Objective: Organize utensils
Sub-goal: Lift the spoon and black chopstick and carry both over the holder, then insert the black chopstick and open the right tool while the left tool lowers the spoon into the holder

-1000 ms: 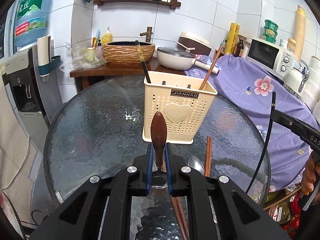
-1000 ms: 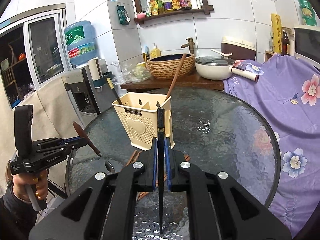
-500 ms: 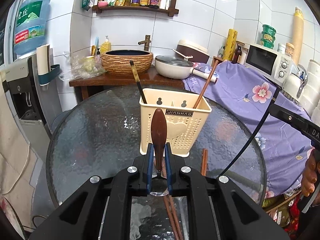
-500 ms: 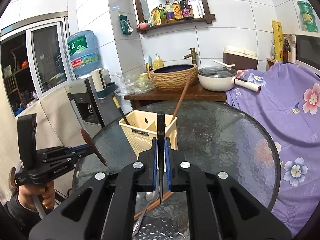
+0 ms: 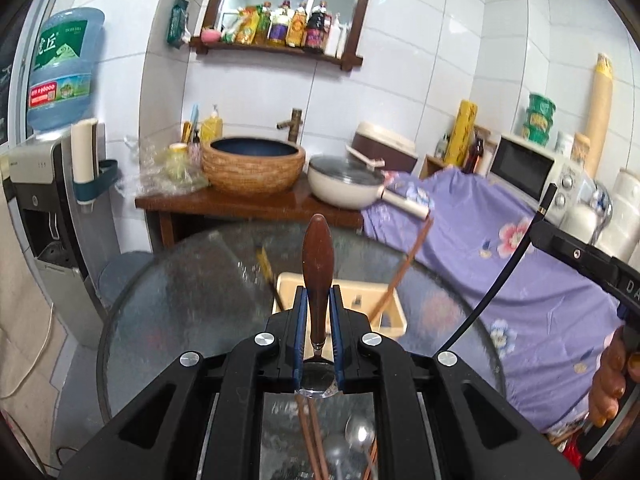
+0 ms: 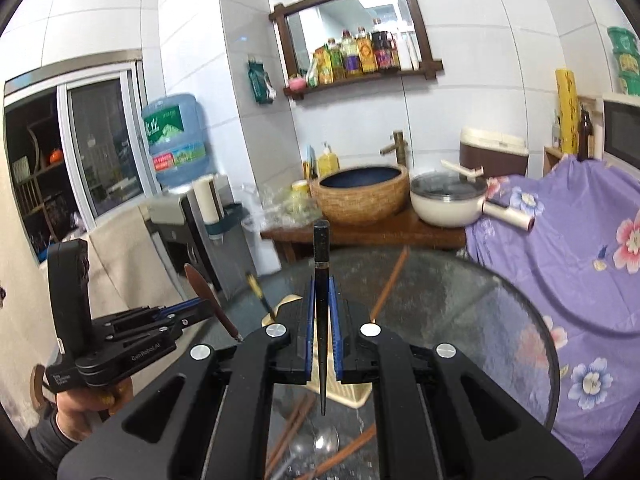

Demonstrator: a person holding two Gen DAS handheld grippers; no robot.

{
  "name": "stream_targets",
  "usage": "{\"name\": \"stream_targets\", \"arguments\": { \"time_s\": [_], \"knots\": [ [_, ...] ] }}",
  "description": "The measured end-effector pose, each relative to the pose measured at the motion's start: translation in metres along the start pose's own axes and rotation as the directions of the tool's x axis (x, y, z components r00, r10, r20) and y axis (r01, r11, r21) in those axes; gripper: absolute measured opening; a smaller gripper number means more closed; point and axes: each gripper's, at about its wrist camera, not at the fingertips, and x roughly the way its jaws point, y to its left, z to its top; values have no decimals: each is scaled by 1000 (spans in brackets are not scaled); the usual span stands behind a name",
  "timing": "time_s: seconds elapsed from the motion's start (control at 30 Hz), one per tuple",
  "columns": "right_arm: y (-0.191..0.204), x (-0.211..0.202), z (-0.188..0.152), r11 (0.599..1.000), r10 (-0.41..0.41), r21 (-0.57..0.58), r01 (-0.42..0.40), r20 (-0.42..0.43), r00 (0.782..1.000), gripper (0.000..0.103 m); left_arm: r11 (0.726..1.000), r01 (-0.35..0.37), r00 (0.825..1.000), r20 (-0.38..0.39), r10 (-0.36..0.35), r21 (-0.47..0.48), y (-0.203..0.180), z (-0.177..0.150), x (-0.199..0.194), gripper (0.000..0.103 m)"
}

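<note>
My left gripper [image 5: 318,304] is shut on a spoon with a brown wooden handle [image 5: 317,256], handle up and metal bowl below the pads. My right gripper [image 6: 321,304] is shut on a black chopstick [image 6: 321,264], held upright with its thin tip down. Both hang above the cream utensil basket [image 5: 390,322], mostly hidden behind the jaws; a brown chopstick [image 5: 404,268] and a dark yellow-tipped one [image 5: 267,269] lean in it. Loose brown chopsticks [image 5: 310,444] and metal spoons [image 5: 360,436] lie on the glass below. The left gripper [image 6: 192,312] shows at the left of the right wrist view.
The round glass table [image 5: 180,300] holds the basket. Behind stand a wooden counter [image 5: 248,202] with a wicker basin [image 5: 254,166] and a white pan [image 5: 348,184]. A purple flowered cloth [image 5: 500,248] covers furniture at the right; a water dispenser [image 5: 44,184] stands at the left.
Both grippers have risen with the spoon and the black chopstick still held. The basket and table have dropped lower in both views, and more of the wall and shelf shows.
</note>
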Motion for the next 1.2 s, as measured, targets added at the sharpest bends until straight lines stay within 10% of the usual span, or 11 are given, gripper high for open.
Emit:
{"name": "stream_targets", "arguments": {
  "time_s": [0.53,1.2],
  "knots": [
    [17,44,35,992,-108,-43,115,132,985,8,995,-75,992,96,80,-62,-16,44,49,10],
    [-11,100,-37,991,-132,4,132,-36,991,8,994,-107,994,-27,107,-10,-10,-17,104,10]
  ]
}}
